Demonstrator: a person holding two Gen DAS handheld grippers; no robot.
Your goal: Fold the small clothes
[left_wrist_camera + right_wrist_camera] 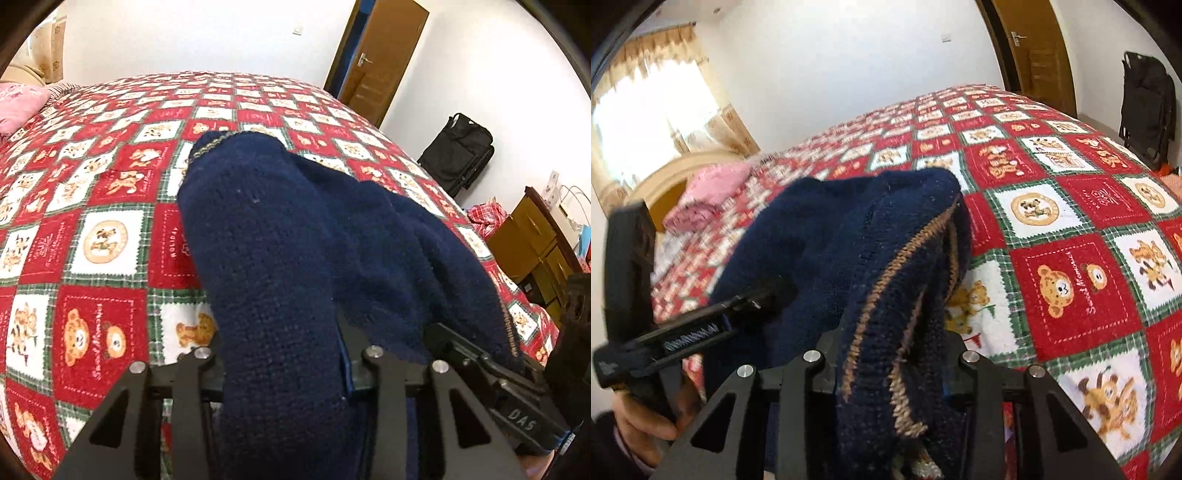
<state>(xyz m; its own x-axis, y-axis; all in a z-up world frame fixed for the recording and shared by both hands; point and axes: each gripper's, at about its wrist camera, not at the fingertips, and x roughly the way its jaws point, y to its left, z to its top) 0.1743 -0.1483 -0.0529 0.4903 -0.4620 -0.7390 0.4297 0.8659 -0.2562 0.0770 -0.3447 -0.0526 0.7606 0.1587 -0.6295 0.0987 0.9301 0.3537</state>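
Left gripper [284,373]: jaws narrowed on a thick bunch of navy knit, which fills the gap between its black linkage arms and spills forward over them.
Right gripper [890,373]: jaws likewise narrowed, clamped on a fold of the same cloth where tan stripes run along a ribbed edge.
Navy knitted garment [280,229]: one small dark-blue sweater, held at two places and raised off the bed in a hump between the two tools; its far end droops onto the bedspread. Tan trim [905,254] shows in the right wrist view; a thin tan-flecked edge shows at its far tip in the left wrist view.
Bed with bedspread [107,236]: red, white and green check printed with teddy bears, covering the whole surface beneath the garment.
Pink pillow [709,192]: at the head of the bed, well apart from the garment.
Person's hand [639,424]: gripping the handle of the left tool, seen at the lower left of the right wrist view.
Wooden door [380,55]: brown, standing ajar in the white wall beyond the bed.
Black bag [458,151]: on the floor against the wall, near the door.
Wooden cabinet [532,240]: beside the bed, at the right edge of the left wrist view.
Curtained window [646,110]: bright, behind the headboard.
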